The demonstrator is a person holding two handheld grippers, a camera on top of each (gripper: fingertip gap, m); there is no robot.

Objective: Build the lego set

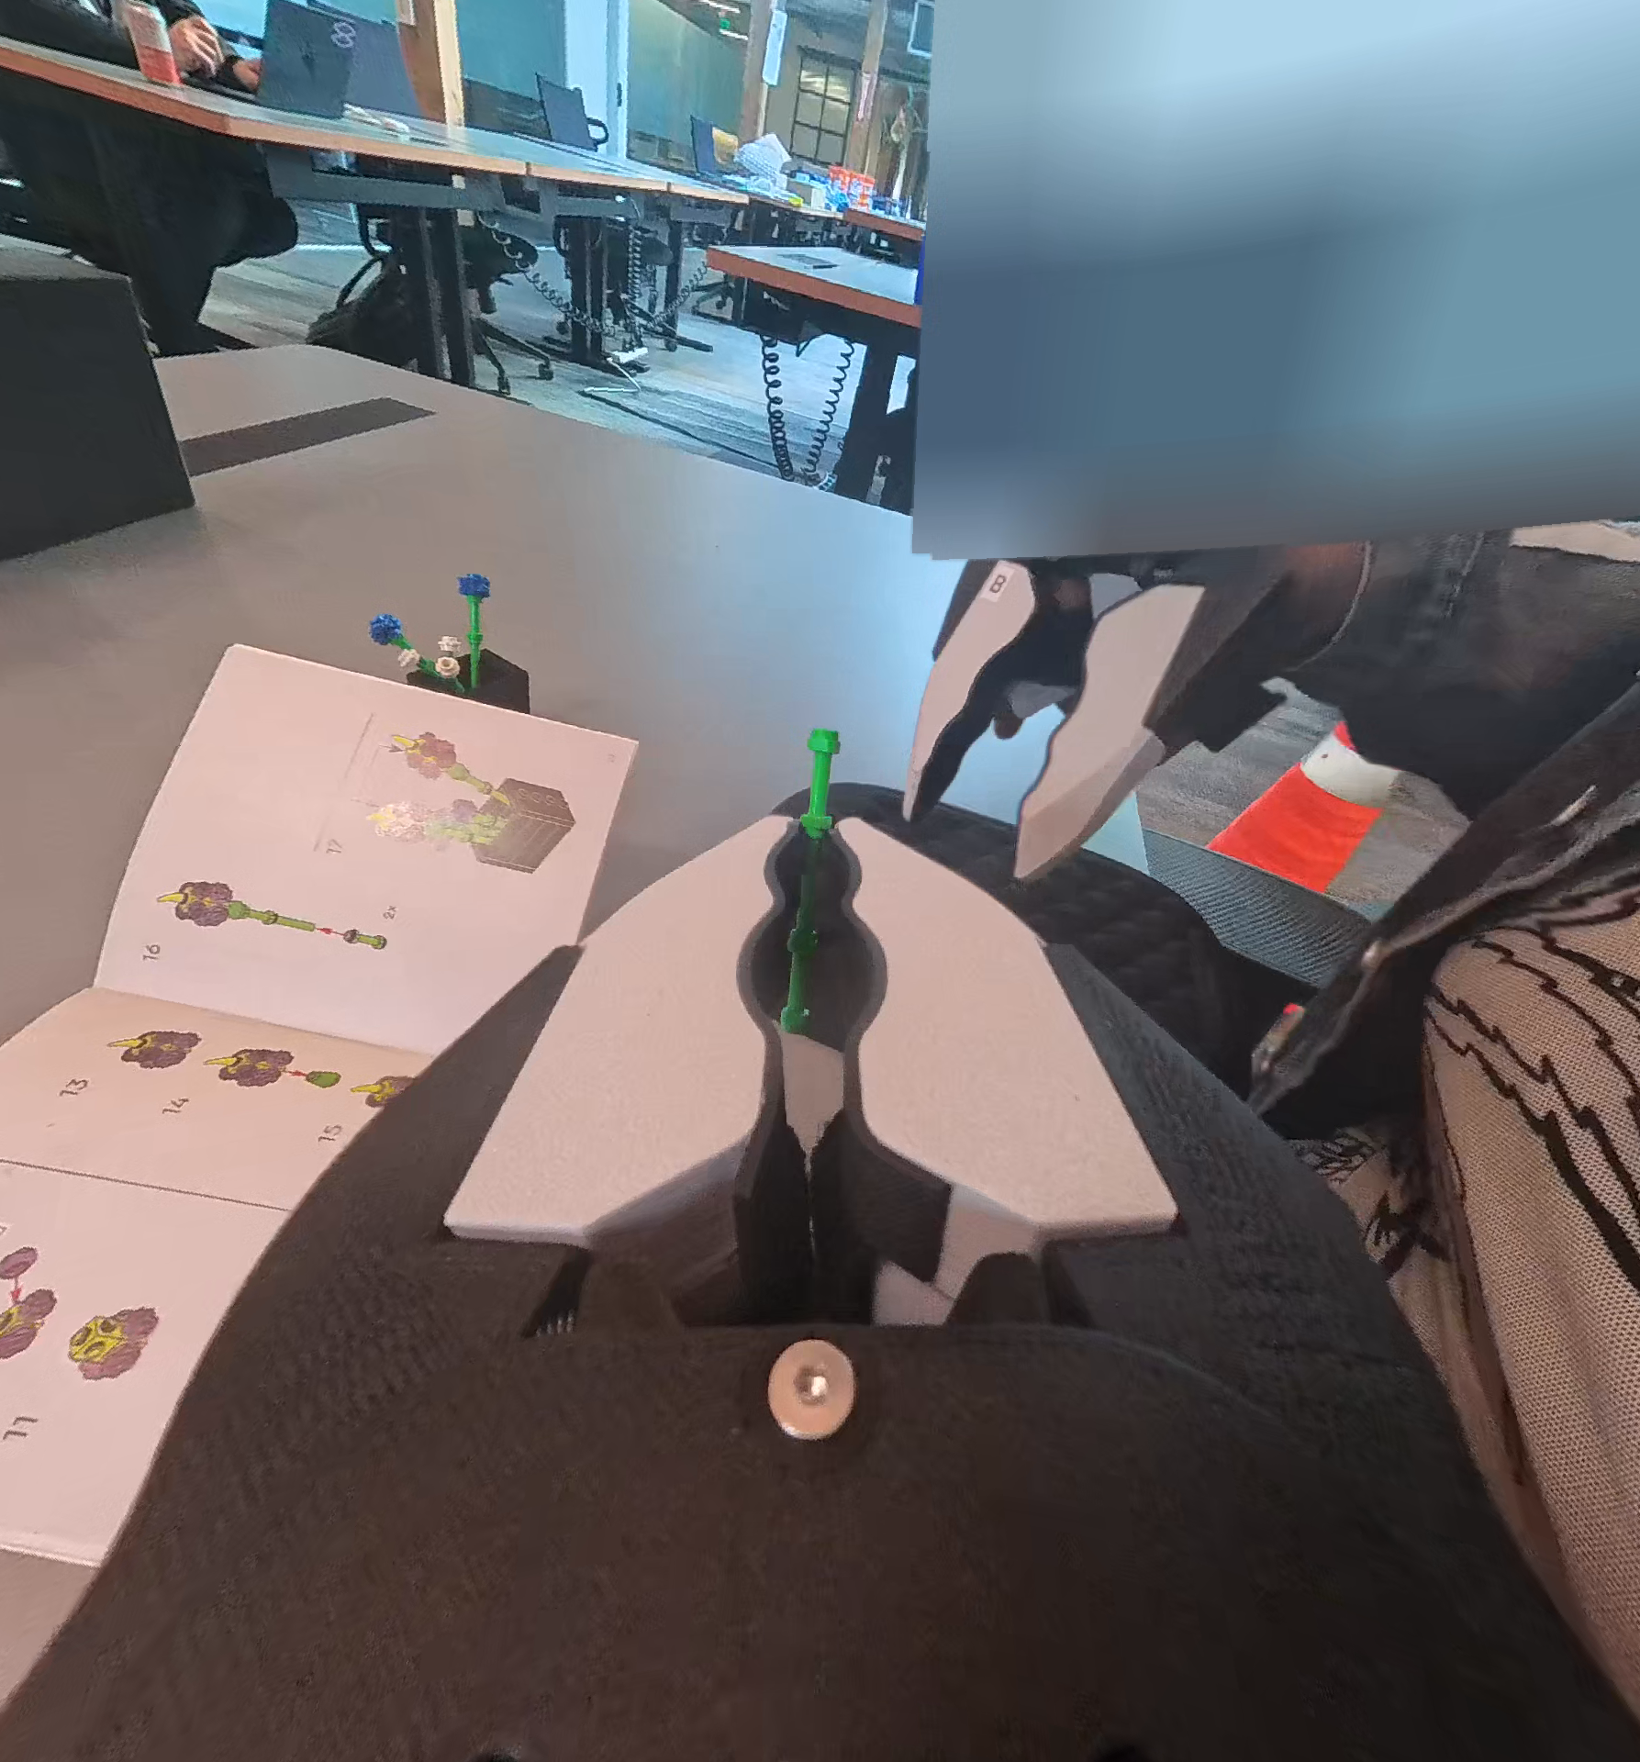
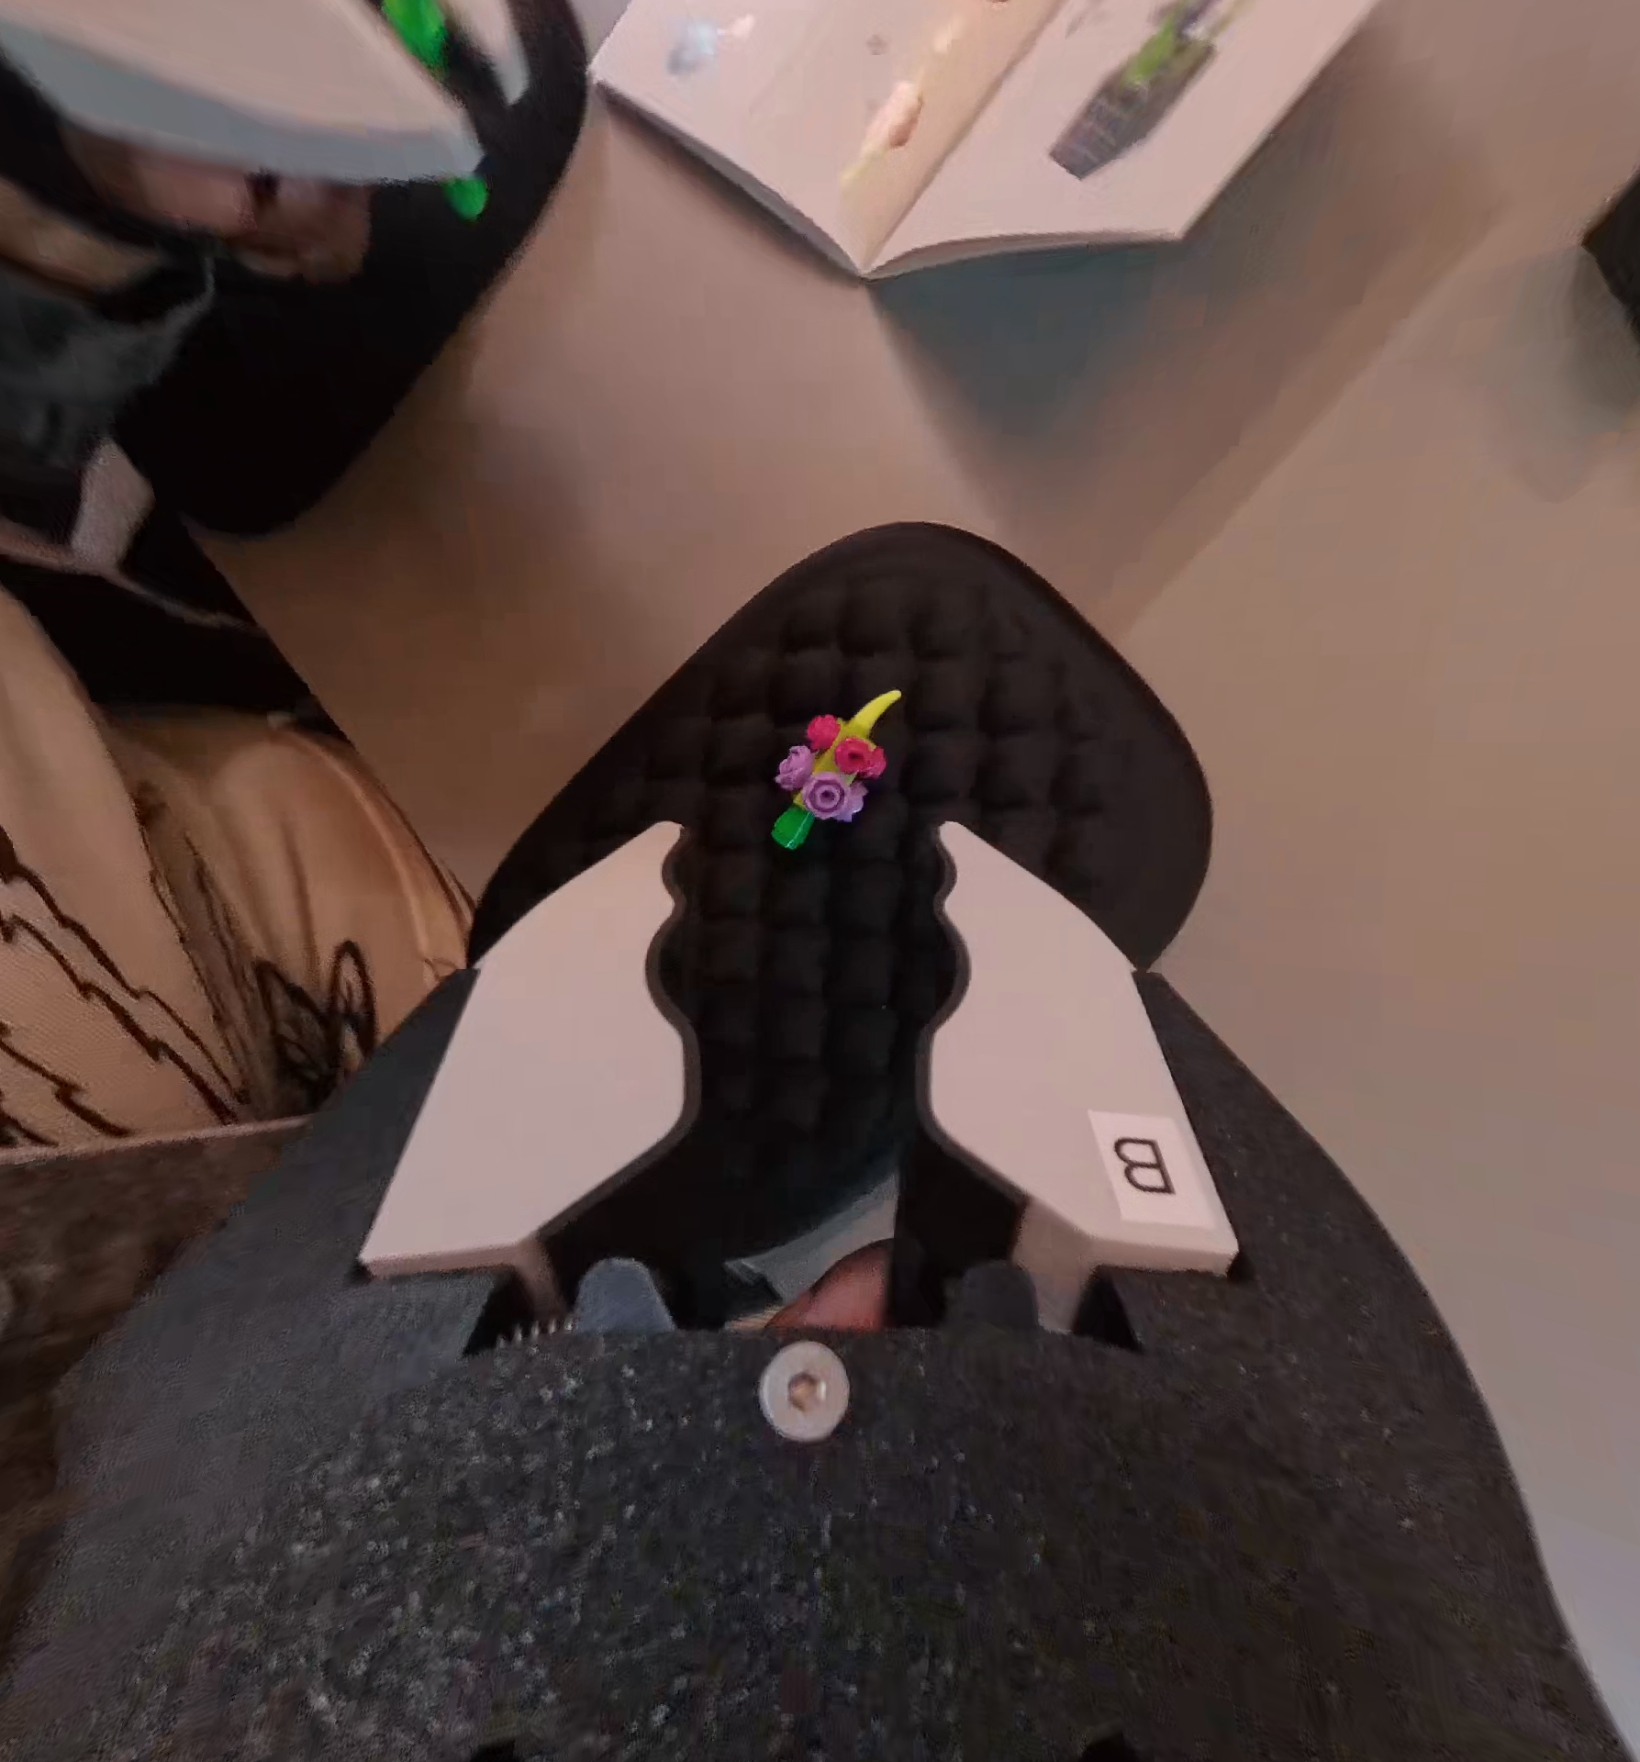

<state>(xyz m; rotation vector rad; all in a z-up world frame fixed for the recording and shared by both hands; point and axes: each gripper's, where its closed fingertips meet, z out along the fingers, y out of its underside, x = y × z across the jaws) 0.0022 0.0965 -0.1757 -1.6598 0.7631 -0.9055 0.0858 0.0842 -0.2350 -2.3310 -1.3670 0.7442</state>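
My left gripper (image 1: 811,831) is shut on a thin green stem (image 1: 816,810) that sticks up past its fingertips. My right gripper (image 2: 811,839) is open and empty, pointing down over a black bumpy mat (image 2: 1035,725). A small flower head (image 2: 832,770) of purple and magenta blossoms with a yellow spike and a green base lies on the mat just beyond the right fingertips. In the left wrist view the right gripper (image 1: 978,829) hangs open over the mat (image 1: 1121,925). A black block (image 1: 482,682) holding blue and white flowers on green stems stands farther back on the table.
An open instruction booklet (image 1: 253,953) lies on the grey table left of the mat; it also shows in the right wrist view (image 2: 940,124). A black box (image 1: 43,410) stands at the far left. A person's patterned sleeve (image 1: 1559,1192) is at the right. The left gripper (image 2: 253,105) shows blurred at top left.
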